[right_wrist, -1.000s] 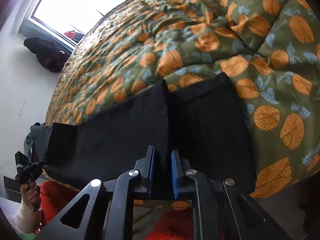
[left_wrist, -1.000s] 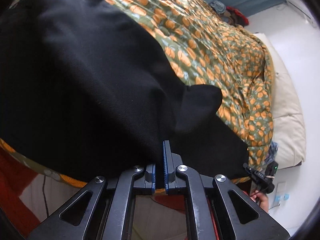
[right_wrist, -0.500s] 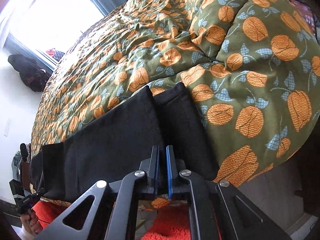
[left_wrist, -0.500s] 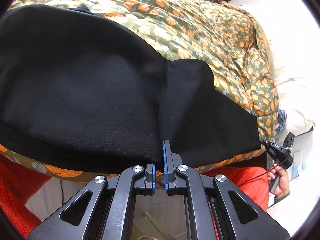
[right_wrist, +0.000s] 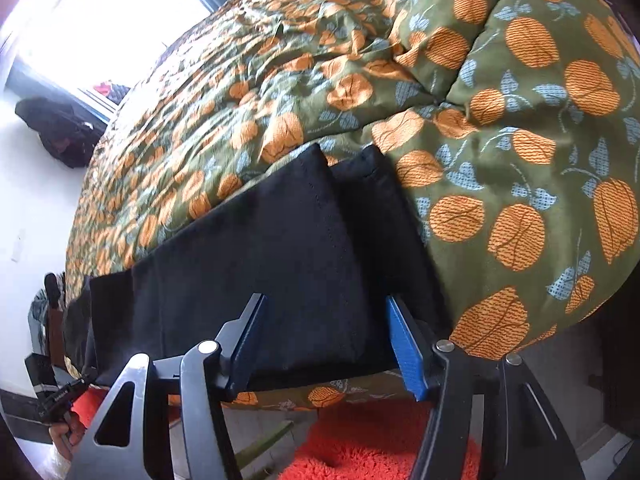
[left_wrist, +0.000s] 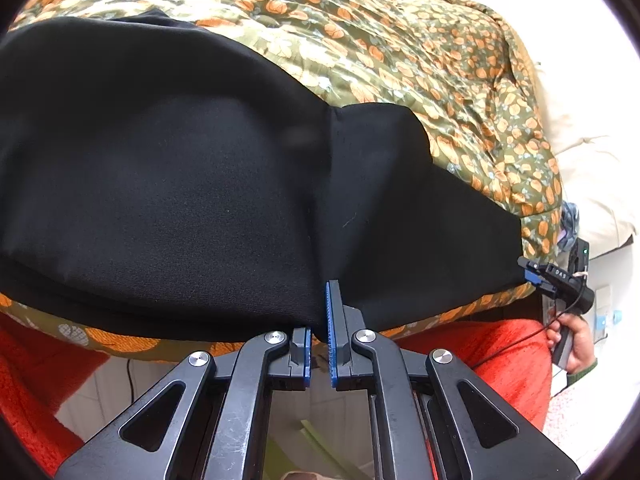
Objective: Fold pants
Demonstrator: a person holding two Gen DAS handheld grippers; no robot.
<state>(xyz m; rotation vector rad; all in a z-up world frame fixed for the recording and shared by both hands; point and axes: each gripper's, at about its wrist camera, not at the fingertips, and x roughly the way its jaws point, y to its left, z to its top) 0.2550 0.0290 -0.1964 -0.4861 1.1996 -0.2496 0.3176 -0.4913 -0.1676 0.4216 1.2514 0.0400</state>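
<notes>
Pants (right_wrist: pixel 256 272) at quilt (right_wrist: pixel 500 128) edge, right tool (right_wrist: pixel 324 344) just opening

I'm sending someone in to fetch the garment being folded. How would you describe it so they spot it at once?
Look at the bed covered by the olive quilt printed with orange fruit. Along its near edge, above the red shaggy rug, lie the black pants, stretched out flat. They are the only plain, dark item on that busy patterned cover.
</notes>
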